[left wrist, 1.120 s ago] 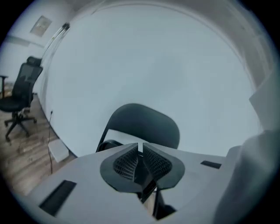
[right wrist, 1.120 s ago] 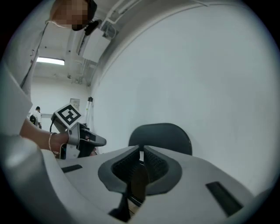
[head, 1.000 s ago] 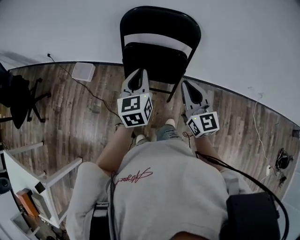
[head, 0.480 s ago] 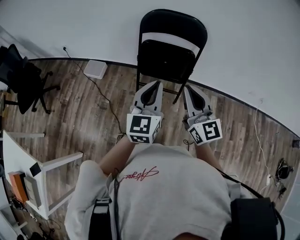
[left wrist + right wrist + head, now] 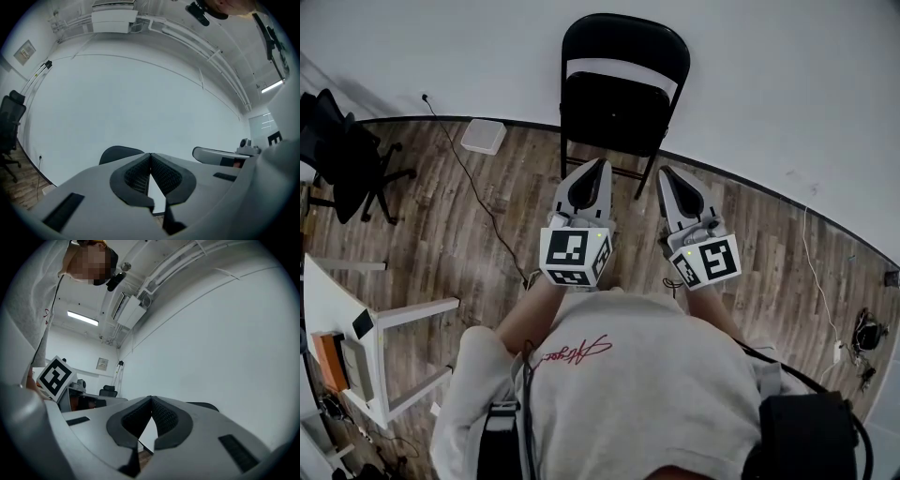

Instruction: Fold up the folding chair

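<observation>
A black folding chair stands on its legs against the white wall, its back to the wall. Whether its seat is down or flipped up I cannot tell from above. My left gripper hovers just short of the chair's front, pointing at it, jaws shut and empty. My right gripper hangs beside it, also shut with nothing in it. The left gripper view has the shut jaws with the chair's back peeking behind. In the right gripper view the jaw tips meet, and the chair's back shows to the right.
A black office chair stands at the far left. A white box lies by the wall, with a cable running over the wooden floor. A white table stands at lower left. Another cable trails at right.
Both grippers have drawn back from the chair and risen; a second ago their tips overlapped its seat front, now floor shows between. The person has stepped back a little.
</observation>
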`<act>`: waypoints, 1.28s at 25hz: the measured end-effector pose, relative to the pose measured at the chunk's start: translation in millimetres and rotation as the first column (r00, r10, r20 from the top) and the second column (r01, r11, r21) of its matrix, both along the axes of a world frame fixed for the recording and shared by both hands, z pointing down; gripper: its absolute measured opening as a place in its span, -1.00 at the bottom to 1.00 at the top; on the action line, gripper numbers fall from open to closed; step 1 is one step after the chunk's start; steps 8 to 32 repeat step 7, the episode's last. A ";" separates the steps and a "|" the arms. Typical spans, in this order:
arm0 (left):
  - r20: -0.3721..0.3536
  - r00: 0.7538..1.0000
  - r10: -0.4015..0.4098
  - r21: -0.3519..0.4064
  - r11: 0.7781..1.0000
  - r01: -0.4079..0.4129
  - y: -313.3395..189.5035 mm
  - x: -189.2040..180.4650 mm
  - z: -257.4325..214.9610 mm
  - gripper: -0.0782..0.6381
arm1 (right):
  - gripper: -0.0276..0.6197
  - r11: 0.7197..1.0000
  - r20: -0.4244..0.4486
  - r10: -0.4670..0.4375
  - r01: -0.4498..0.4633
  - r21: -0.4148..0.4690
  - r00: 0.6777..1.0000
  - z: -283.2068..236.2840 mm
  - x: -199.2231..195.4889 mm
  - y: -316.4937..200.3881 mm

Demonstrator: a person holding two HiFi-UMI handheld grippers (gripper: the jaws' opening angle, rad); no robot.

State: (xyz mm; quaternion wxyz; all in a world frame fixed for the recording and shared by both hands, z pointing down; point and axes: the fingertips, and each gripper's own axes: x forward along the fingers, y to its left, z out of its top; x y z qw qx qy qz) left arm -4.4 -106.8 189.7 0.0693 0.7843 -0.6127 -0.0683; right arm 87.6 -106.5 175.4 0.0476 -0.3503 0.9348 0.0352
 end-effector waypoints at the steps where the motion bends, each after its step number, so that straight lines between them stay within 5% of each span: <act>1: -0.001 1.000 -0.003 0.001 1.000 0.003 1.8 0.8 -1.4 -0.73 | -0.87 1.000 0.001 -0.004 0.004 -0.001 1.000 0.0 1.3 2.3; 32: -0.025 1.000 0.009 0.000 1.000 -0.009 16.7 0.5 -1.5 -0.73 | -0.87 1.000 -0.005 -0.009 0.009 0.006 1.000 1.9 0.4 18.4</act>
